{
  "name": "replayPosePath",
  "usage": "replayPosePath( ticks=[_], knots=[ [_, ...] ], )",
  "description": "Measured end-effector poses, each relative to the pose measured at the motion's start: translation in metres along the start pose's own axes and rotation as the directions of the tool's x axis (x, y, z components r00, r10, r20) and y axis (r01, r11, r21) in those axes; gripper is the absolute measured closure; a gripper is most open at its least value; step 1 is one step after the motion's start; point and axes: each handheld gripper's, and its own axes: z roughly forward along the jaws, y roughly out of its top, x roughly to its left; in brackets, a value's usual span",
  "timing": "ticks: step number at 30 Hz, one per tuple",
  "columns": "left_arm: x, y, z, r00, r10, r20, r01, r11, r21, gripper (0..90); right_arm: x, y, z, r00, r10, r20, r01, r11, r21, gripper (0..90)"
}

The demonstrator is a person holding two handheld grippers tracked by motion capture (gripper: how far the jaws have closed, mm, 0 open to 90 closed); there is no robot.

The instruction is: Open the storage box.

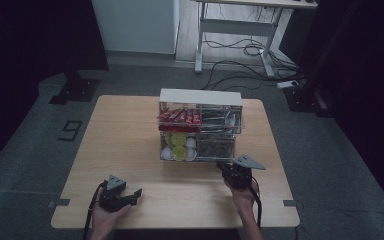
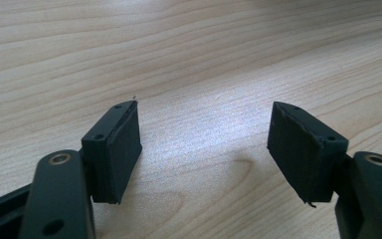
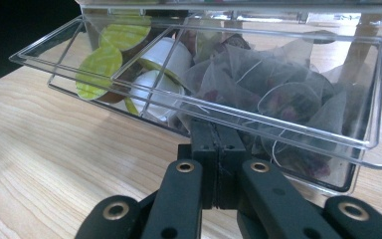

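Observation:
A clear plastic organiser (image 1: 200, 97) with a white top stands at the middle of the wooden table (image 1: 125, 145). Its lower right drawer (image 3: 373, 99), tipped out toward me, holds several mesh tea bags (image 3: 288, 99). Beside it lie white and yellow-green capsules (image 3: 164, 59). My right gripper (image 3: 216, 134) is shut, pads pressed flat together, tips against the drawer's front wall just under its rim. I cannot tell whether a thin lip is pinched between them. My left gripper (image 2: 204, 139) stands open just above bare wood near the front left edge (image 1: 136, 196), nothing between its pads.
Red packets (image 1: 180, 117) fill the organiser's upper left compartment, dark sachets (image 1: 220, 119) the upper right. Beyond the table a white desk frame (image 1: 240, 30) stands with cables (image 1: 250, 65) trailing on the grey floor.

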Motion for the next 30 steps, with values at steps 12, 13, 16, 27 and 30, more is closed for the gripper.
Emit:
replayPosePath(
  ticks=[12, 13, 16, 27, 30],
  knots=[
    [-0.001, 0.000, 0.002, 1.0000, -0.002, 0.003, 0.002, 1.0000, 0.003, 29.3, -0.002, 0.012, -0.007, 0.9999, 0.013, 0.001, -0.013, 0.999, -0.047, 89.1],
    [-0.001, 0.000, 0.002, 1.0000, -0.003, 0.001, 0.003, 1.0000, 0.003, 29.3, -0.002, 0.013, -0.007, 0.9999, 0.014, 0.003, -0.013, 0.999, -0.046, 89.1],
    [0.001, 0.000, 0.000, 1.0000, -0.005, 0.000, 0.005, 1.0000, 0.002, 29.3, -0.002, 0.015, -0.007, 0.9999, 0.012, 0.005, -0.011, 0.999, -0.046, 89.1],
    [0.002, 0.000, -0.001, 1.0000, -0.010, 0.002, 0.010, 0.9999, -0.003, 29.3, -0.003, 0.030, -0.006, 0.9999, 0.015, 0.009, -0.014, 0.998, -0.056, 89.1],
    [0.002, 0.000, -0.001, 0.9999, -0.014, 0.001, 0.014, 0.9999, -0.006, 29.3, -0.004, 0.035, -0.006, 0.9998, 0.018, 0.010, -0.017, 0.998, -0.060, 89.1]
  ],
)
